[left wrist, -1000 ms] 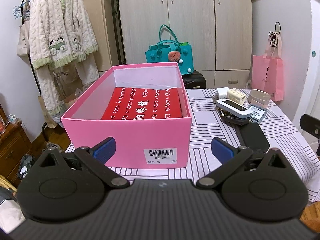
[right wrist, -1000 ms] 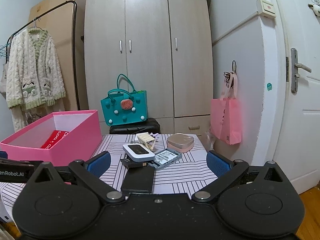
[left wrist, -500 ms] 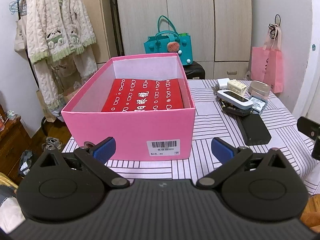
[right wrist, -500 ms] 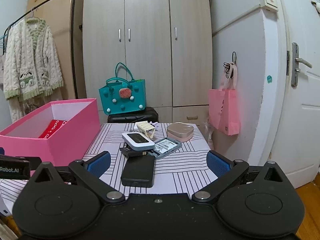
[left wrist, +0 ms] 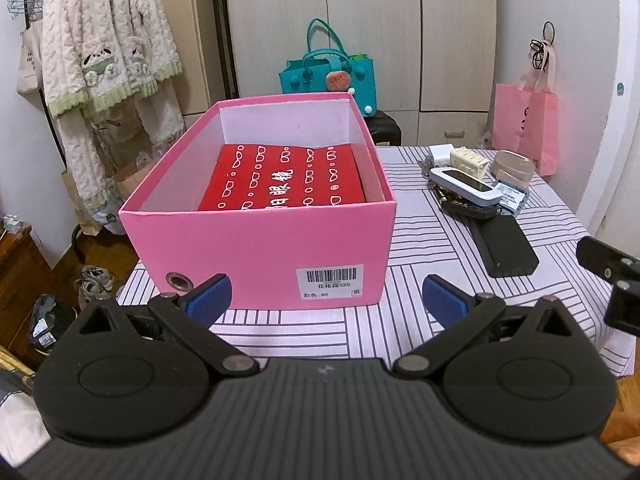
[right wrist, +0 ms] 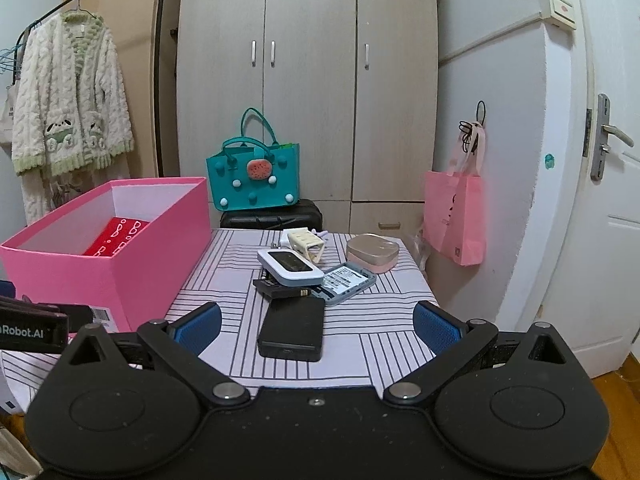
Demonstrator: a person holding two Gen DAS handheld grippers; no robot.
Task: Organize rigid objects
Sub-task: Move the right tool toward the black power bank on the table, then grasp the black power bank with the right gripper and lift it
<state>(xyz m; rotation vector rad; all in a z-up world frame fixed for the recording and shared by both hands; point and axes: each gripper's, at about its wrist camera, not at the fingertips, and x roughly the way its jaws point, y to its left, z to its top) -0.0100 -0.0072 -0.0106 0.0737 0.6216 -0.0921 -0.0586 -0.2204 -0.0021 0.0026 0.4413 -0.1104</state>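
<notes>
Pink box [left wrist: 260, 248] set on striped tabletop [left wrist: 420, 248], red packet [left wrist: 284, 180] laid inside, black slab [right wrist: 292, 328] beside, left hand-held gripper [left wrist: 326, 300] and right hand-held gripper [right wrist: 316, 326] both spread wide, nothing gripped

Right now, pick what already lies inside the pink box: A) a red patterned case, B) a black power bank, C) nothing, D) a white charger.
A: the pink box holds only a red patterned case on its floor, while the other items sit outside it on the striped table.
</notes>
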